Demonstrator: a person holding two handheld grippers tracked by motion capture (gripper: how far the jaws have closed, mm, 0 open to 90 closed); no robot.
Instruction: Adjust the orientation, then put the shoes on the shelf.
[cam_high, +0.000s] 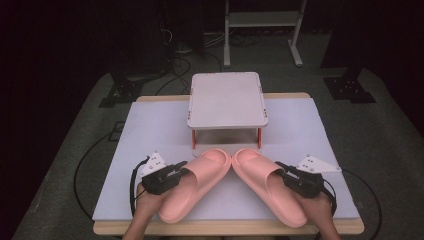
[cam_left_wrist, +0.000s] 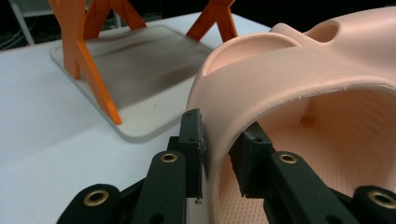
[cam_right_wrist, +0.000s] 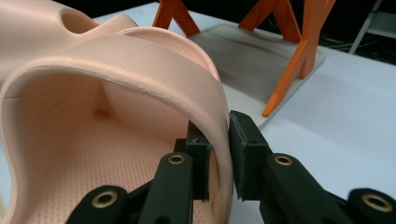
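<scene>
both grippers, left gripper (cam_high: 180, 169) and right gripper (cam_high: 281, 169), clench pink slippers (cam_high: 192, 187) on a white table (cam_high: 150, 130) in a dark room.

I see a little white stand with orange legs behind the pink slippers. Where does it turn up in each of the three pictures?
High view: the white stand sits at centre, just beyond the toes of the two pink slippers.
Left gripper view: upper left, its orange legs rising from the grey base plate.
Right gripper view: upper right, legs and base plate past the slipper strap.
Shared landmark: the orange legs.
</scene>
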